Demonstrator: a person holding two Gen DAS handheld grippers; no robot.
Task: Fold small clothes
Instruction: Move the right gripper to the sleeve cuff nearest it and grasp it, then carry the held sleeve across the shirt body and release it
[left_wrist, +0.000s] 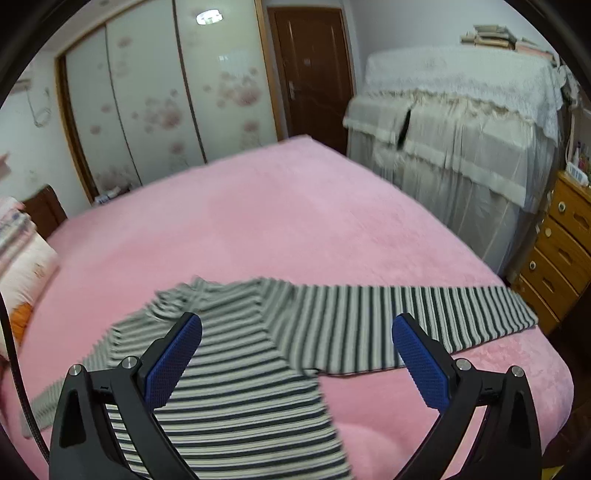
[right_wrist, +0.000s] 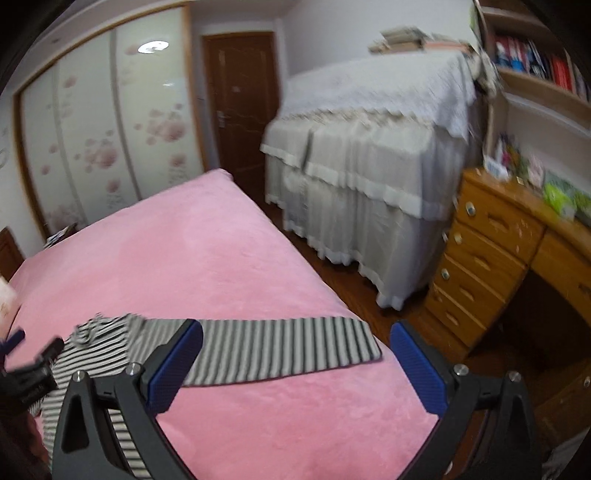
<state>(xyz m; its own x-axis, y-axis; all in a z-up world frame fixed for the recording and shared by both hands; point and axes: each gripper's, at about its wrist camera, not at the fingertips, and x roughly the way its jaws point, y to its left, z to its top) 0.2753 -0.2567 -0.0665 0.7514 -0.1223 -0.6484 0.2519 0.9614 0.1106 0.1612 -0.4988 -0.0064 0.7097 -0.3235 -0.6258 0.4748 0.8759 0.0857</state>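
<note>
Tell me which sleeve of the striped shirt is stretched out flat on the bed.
The sleeve reaching toward the wooden drawers lies straight and flat on the pink blanket. The other sleeve, toward the pillows, looks rumpled and bunched.

Legible text, labels, brands, numbers: none. Book spines on the bookshelf (right_wrist: 532, 62) and packages on the wooden dresser (right_wrist: 491, 236) carry print, all too blurred and small to read.
</note>
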